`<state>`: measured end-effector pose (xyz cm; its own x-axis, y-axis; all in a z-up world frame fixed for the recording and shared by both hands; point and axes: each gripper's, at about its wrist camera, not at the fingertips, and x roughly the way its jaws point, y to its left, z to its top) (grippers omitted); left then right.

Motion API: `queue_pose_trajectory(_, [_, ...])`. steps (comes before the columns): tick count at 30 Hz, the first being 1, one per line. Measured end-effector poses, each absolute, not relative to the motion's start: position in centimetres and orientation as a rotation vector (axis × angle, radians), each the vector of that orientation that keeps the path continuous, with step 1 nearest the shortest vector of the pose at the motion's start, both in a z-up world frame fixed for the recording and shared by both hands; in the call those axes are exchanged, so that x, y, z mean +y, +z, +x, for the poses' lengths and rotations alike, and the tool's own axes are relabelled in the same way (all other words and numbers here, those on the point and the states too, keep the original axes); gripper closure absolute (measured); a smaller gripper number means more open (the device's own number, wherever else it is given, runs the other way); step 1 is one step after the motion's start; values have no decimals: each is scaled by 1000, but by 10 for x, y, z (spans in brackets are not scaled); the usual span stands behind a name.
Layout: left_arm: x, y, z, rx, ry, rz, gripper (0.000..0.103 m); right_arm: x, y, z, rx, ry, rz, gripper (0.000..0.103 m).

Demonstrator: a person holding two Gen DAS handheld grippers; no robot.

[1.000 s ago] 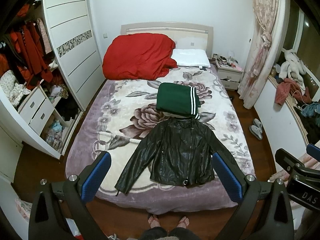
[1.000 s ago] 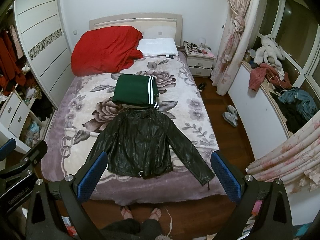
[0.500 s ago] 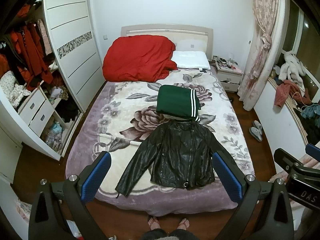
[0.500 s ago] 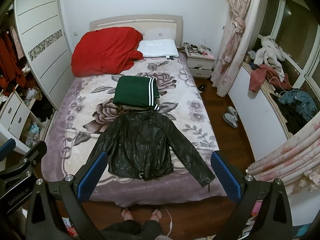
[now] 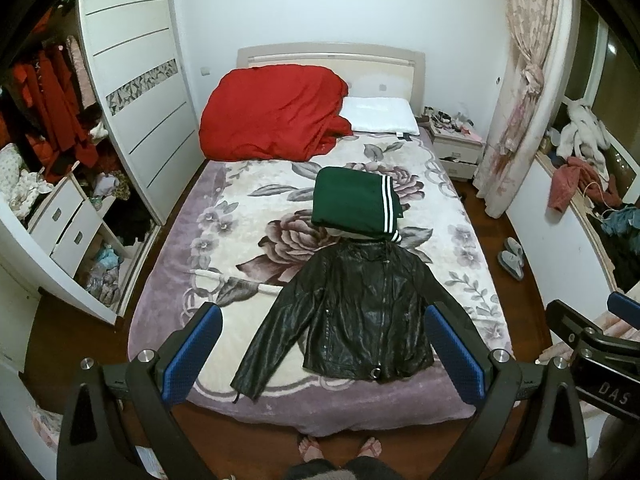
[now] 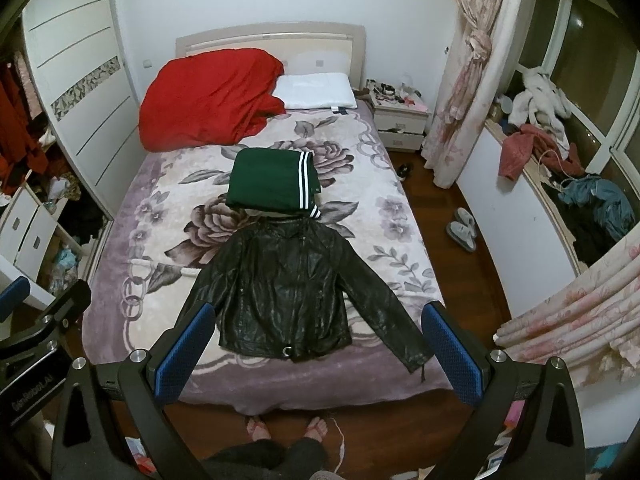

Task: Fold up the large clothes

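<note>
The wide bed with its floral lilac-and-cream plush blanket [image 5: 224,240] fills the room ahead, and the person stands at its foot, bare feet just visible below both views. On the near half of that blanket lies the black leather zip-front jacket [image 5: 360,312], front up, collar towards the headboard and hem towards the person, so its long axis runs straight away from the tongs while its sleeves splay out and down to either side. Just beyond the collar, touching or nearly so, sits a folded dark green garment with white stripes [image 5: 352,204]. Both tools are held high above the foot of the bed, clear of the cloth. The left gripper [image 5: 320,352] has its blue-padded fingers spread wide with nothing between them, and the jacket's left sleeve cuff [image 5: 246,384] lies below and between them, nearer this hand. The right gripper [image 6: 318,350] is likewise wide apart and empty, with the right sleeve cuff [image 6: 414,354] close to its right finger in view. Each sleeve looks best taken by the hand on its own side, reaching down and forward to fold it across the chest.
</note>
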<state>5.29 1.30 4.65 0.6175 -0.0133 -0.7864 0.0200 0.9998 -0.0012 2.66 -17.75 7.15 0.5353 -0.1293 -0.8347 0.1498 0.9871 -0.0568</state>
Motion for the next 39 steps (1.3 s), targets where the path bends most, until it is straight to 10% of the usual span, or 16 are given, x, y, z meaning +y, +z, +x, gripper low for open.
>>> queue_pose_trajectory(9, [-3, -110, 135, 899, 73, 116, 0, -235, -64, 93, 1070, -207, 232, 0])
queue_pose_trajectory(12, [-20, -188, 161, 957, 111, 159, 0, -306, -162, 114, 1138, -335, 408, 1])
queue_pose_trajectory(15, [-37, -269, 176, 1058, 161, 175, 0, -381, -270, 113, 1190, -483, 566, 24])
queue_pose_trajectory(20, [-65, -380, 185, 1213, 238, 208, 0, -487, -458, 62, 1266, -652, 987, 24])
queue_pose_trajectory(30, [-121, -486, 206, 1317, 244, 342, 0, -558, -684, -42, 826, -768, 1693, 22])
queue_pose_trajectory(32, [-138, -490, 212, 1305, 218, 349, 0, -554, -682, -44, 763, -823, 1681, 33])
queue_pose_trajectory(34, [-155, -492, 219, 1290, 181, 357, 0, -552, -672, -49, 721, -852, 1636, 93])
queue_pose_trajectory(39, [-191, -492, 236, 1267, 88, 354, 0, -576, -618, -42, 618, -831, 1488, 100])
